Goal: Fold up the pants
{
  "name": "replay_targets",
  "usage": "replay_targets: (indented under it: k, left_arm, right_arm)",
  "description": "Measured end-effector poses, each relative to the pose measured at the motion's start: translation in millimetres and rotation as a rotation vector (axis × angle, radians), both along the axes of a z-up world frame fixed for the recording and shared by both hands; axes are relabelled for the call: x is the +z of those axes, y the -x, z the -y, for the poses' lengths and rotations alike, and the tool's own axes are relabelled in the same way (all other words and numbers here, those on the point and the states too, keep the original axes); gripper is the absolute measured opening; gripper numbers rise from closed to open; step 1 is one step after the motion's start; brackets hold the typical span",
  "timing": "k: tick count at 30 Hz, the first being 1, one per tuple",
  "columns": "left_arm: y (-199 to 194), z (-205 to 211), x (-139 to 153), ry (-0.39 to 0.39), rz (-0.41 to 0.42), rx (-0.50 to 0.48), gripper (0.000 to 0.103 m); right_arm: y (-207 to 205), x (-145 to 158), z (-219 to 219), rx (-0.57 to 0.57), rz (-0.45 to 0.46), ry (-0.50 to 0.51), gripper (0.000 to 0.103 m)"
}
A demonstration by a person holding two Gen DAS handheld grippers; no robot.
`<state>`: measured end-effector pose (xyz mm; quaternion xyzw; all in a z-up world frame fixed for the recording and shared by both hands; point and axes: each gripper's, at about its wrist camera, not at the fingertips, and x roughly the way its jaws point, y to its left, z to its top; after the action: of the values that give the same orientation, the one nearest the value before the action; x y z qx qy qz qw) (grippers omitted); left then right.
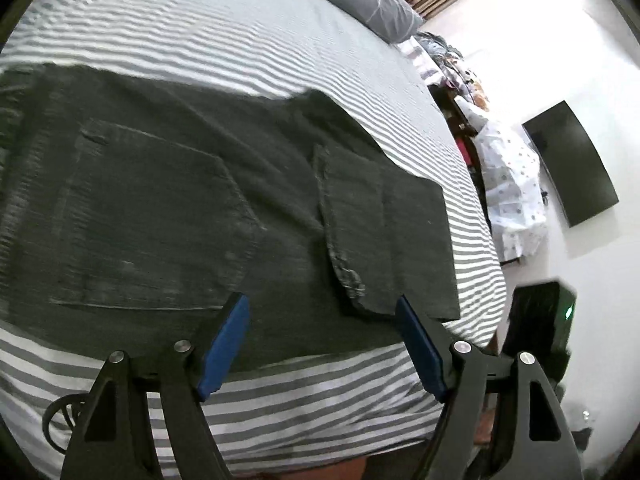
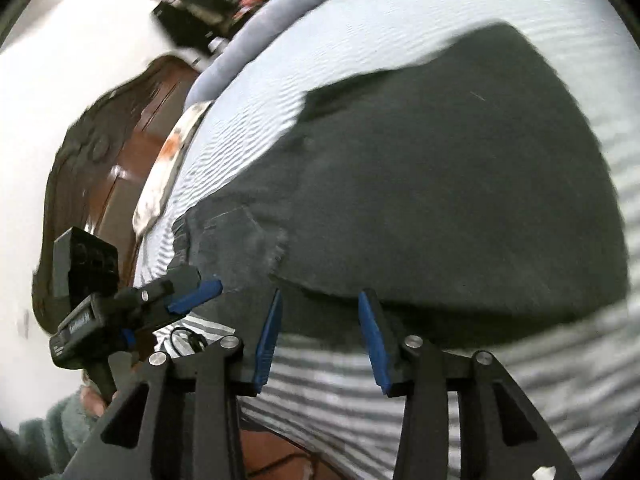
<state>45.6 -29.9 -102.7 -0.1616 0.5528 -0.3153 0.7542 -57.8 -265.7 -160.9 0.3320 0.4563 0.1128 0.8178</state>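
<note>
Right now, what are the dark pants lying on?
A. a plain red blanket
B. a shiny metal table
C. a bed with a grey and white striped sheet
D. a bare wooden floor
C: the dark pants lie spread flat on the striped sheet, whose grey and white bands show all around them in both wrist views.

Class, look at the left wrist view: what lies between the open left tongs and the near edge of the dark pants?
Nothing but striped bedsheet. The left tongs hang open, tips over the pants, holding nothing.
</note>
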Motion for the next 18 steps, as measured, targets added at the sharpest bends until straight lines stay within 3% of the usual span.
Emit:
replay_targets:
  k: [6,13,16,17,18]
  left_arm:
    - [-4,43,-16,0.001,-0.062,-0.033,0.076]
    - [-14,65,-23,-0.020,-0.075,0.012,0.072]
    - [-12,74,-22,-0.041,-0.043,-0.009,0.037]
    - [-12,78,-24,-0.068,-0.037,-0.019,0.020]
    - [-11,82,-25,-0.092,-0.032,-0.025,0.011]
  right_arm:
    - [23,-28,31,-0.130,-0.053,-0.070,0.039]
    - [33,-27,84,-0.302,-0.002,-0.139,0.040]
    - [38,-29,106,-0.367,0.006,-0.171,0.041]
    - [39,-31,110,-0.378,0.007,-0.206,0.040]
    - [40,-33,114,-0.389,0.005,-0.240,0.036]
